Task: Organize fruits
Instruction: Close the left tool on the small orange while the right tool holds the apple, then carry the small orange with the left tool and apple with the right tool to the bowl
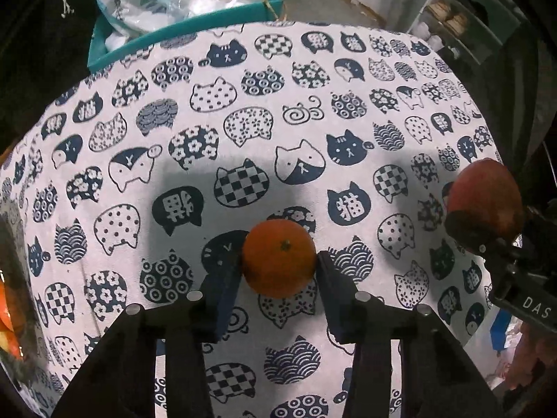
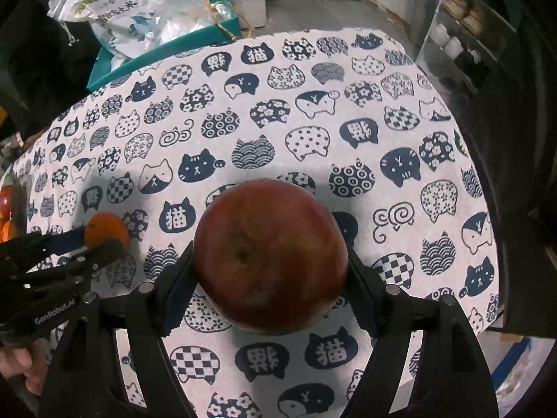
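My left gripper (image 1: 279,264) is shut on a small orange mandarin (image 1: 279,257) and holds it above the cat-print tablecloth (image 1: 243,111). My right gripper (image 2: 271,271) is shut on a large red apple (image 2: 269,254), also above the cloth. The apple (image 1: 485,198) in the right gripper shows at the right edge of the left wrist view. The mandarin (image 2: 106,231) in the left gripper shows at the left of the right wrist view. More red and orange fruit (image 1: 8,313) lies at the far left edge, mostly hidden.
A teal box (image 1: 181,31) with plastic bags (image 2: 139,10) stands beyond the table's far left corner. Clear shelves (image 2: 466,21) with small items stand at the far right. The table's right edge (image 2: 487,181) drops off near dark furniture.
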Action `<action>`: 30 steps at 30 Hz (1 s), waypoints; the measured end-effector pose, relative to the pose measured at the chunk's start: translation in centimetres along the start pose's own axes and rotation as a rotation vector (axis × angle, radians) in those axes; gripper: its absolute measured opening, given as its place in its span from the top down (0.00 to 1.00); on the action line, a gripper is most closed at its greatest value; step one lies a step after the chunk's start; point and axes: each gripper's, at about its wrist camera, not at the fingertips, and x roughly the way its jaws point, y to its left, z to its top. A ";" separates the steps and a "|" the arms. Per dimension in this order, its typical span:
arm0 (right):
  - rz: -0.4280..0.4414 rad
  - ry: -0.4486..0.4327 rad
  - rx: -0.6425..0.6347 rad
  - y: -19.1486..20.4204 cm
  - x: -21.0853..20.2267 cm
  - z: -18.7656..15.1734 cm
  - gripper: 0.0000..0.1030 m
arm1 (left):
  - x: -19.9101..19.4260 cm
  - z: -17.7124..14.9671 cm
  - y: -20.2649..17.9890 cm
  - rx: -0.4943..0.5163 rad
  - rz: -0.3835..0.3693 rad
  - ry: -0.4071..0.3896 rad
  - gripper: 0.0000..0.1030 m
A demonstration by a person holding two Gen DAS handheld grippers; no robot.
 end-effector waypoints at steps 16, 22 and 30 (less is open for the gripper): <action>0.009 -0.118 -0.072 3.0 -5.4 1.4 0.25 | -7.8 -0.5 2.2 -0.023 0.023 -0.148 0.58; 0.017 -0.173 -0.108 4.7 -7.9 1.9 0.25 | -10.6 -0.8 3.1 -0.047 0.027 -0.199 0.58; 0.042 -0.239 -0.151 6.8 -11.1 2.3 0.25 | -14.8 -1.6 4.6 -0.075 0.023 -0.277 0.58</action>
